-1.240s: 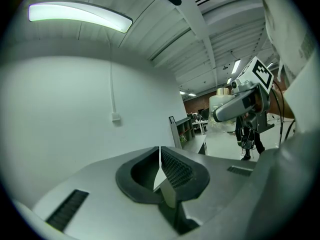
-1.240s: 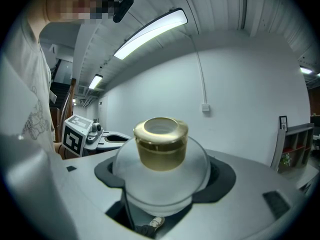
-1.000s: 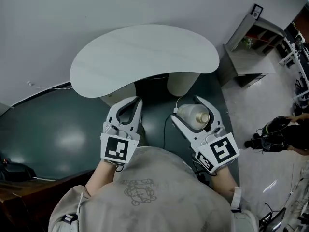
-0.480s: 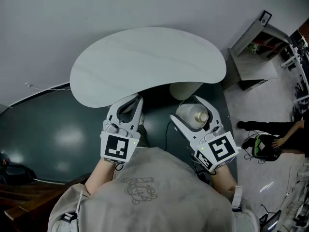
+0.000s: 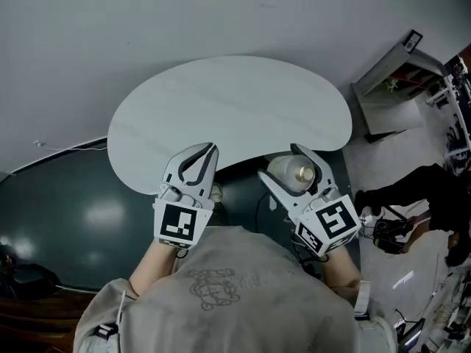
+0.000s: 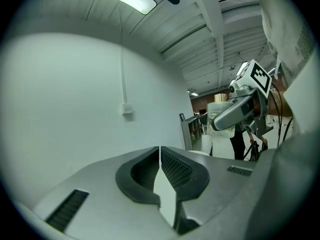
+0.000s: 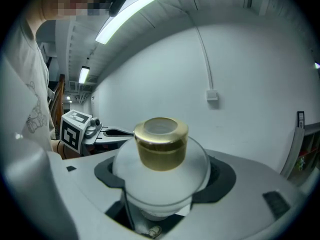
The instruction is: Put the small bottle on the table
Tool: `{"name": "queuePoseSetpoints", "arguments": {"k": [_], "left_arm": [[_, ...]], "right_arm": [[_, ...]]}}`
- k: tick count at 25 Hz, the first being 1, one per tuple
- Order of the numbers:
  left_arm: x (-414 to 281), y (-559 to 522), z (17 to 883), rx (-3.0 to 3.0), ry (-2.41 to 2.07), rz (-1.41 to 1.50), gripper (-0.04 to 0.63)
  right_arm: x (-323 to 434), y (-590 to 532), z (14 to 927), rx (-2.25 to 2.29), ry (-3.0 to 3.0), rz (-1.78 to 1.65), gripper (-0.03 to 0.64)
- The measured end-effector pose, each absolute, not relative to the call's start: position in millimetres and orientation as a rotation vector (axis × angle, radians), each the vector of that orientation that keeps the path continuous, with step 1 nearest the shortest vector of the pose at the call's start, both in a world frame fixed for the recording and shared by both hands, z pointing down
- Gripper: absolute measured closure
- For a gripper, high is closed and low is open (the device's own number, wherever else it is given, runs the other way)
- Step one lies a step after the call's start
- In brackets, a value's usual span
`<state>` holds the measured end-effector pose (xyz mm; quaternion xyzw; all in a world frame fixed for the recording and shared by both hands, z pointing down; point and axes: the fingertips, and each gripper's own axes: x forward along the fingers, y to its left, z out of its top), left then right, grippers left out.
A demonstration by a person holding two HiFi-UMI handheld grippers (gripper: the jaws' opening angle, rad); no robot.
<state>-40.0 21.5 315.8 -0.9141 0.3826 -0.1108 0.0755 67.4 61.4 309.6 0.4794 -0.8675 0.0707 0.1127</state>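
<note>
A small white bottle (image 5: 288,172) with a gold cap (image 7: 160,143) sits between the jaws of my right gripper (image 5: 296,166), which is shut on its round body (image 7: 159,176). It hangs just at the near edge of the kidney-shaped white table (image 5: 228,109), by the table's right part. My left gripper (image 5: 206,150) is shut and holds nothing; its tips reach over the table's near edge. In the left gripper view the jaw pads (image 6: 170,169) meet, and the right gripper (image 6: 242,101) shows off to the side.
The table stands on a pale pedestal (image 5: 274,162) over a dark green floor (image 5: 88,204). A grey wall (image 5: 147,20) lies behind it. A shelf unit (image 5: 394,87) and a person in dark clothes (image 5: 419,204) are at the right.
Both grippers have come forward toward the table; the left tips now overlap its near edge and the bottle is at the rim. The person at the right has come closer.
</note>
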Motion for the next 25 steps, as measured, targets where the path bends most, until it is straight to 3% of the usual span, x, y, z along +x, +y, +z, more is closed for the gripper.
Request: {"name": "queuePoseSetpoints", "arguments": {"k": [12,25], "left_arm": [[-89,-119,322,-2.753,1.157,-0.341,0.572],[-90,-190,351,-2.772,1.235,-0.382,0.571]], "right_arm": [[31,-80,320,1.426,-2.475,0.264,0.273],[39,-163,358,1.399,-2.408,0.351,0.273]]}}
